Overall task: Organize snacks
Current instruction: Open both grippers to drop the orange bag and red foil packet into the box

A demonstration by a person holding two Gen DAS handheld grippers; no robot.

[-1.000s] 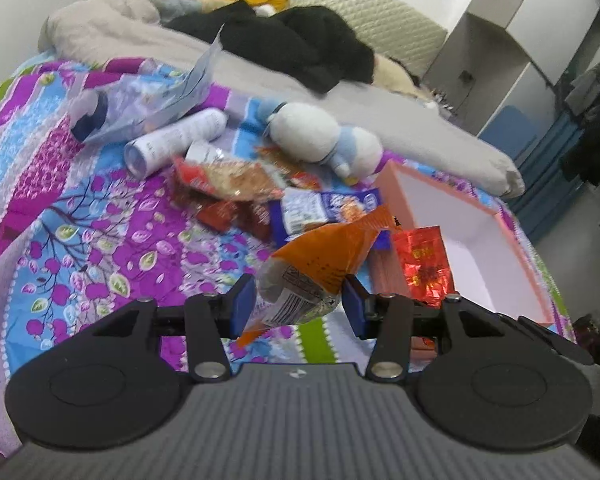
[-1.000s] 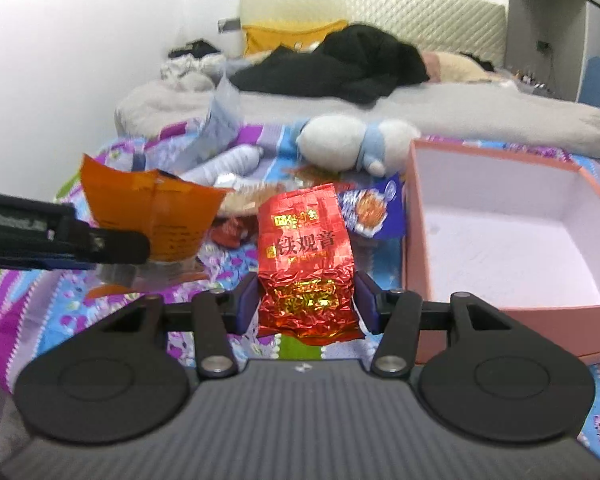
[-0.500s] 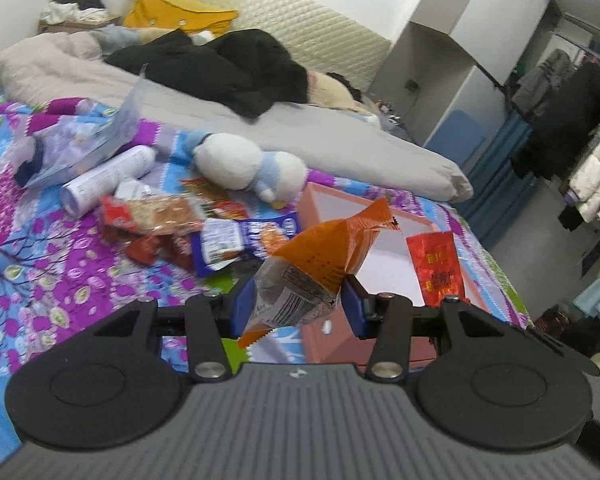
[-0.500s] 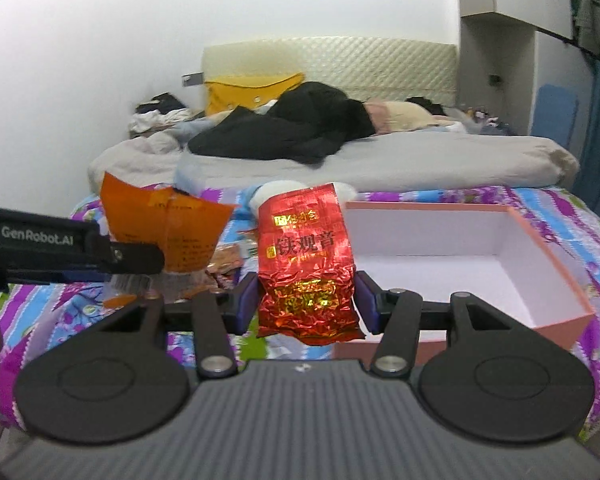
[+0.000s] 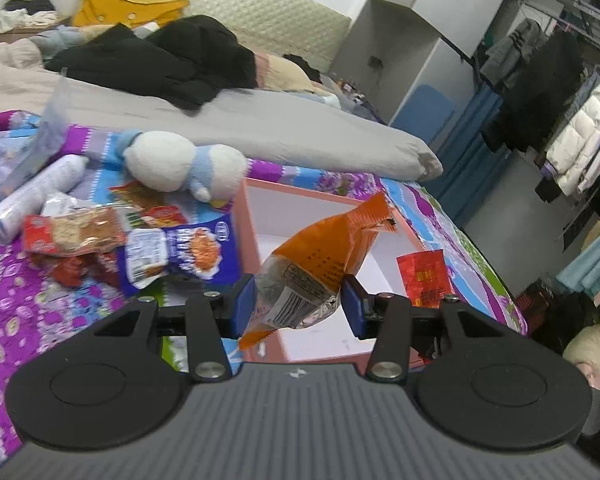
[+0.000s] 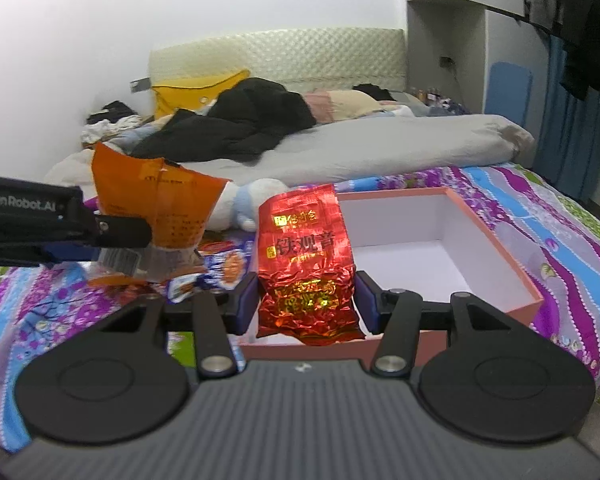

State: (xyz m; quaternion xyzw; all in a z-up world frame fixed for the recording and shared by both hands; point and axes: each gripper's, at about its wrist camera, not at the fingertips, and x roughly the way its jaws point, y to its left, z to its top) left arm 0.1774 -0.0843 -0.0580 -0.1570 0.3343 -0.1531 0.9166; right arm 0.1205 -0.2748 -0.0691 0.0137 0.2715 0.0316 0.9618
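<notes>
Since a second ago both claws have risen and swung toward the box (image 6: pixel 496 248), which now fills the ground ahead of them; earlier the snack heap lay straight ahead of the left one. The grips are unchanged. The left claw (image 5: pixel 298 304) pinches an orange pack (image 5: pixel 320 264) by its lower, clear end, the pack leaning up to the right above the box's near left corner. The right claw (image 6: pixel 306 300) pinches a red foil pack (image 6: pixel 306 264) upright, over the box's near wall.

The box sits open on the bed (image 6: pixel 580 240) toward its right side edge, white inside with pink walls, nothing visible in it. A strip of patterned cover runs between the box's right wall and that bed edge. Just off the box's left wall lie the other snacks: a blue pack (image 5: pixel 188 252), a red-and-clear pack (image 5: pixel 72 232) and smaller red ones. A plush toy (image 5: pixel 180 168) lies at the box's far left corner, touching or nearly touching the wall. A white tube (image 5: pixel 36 192) lies further left. Beyond the box a grey quilt (image 5: pixel 300 136) crosses the bed.
</notes>
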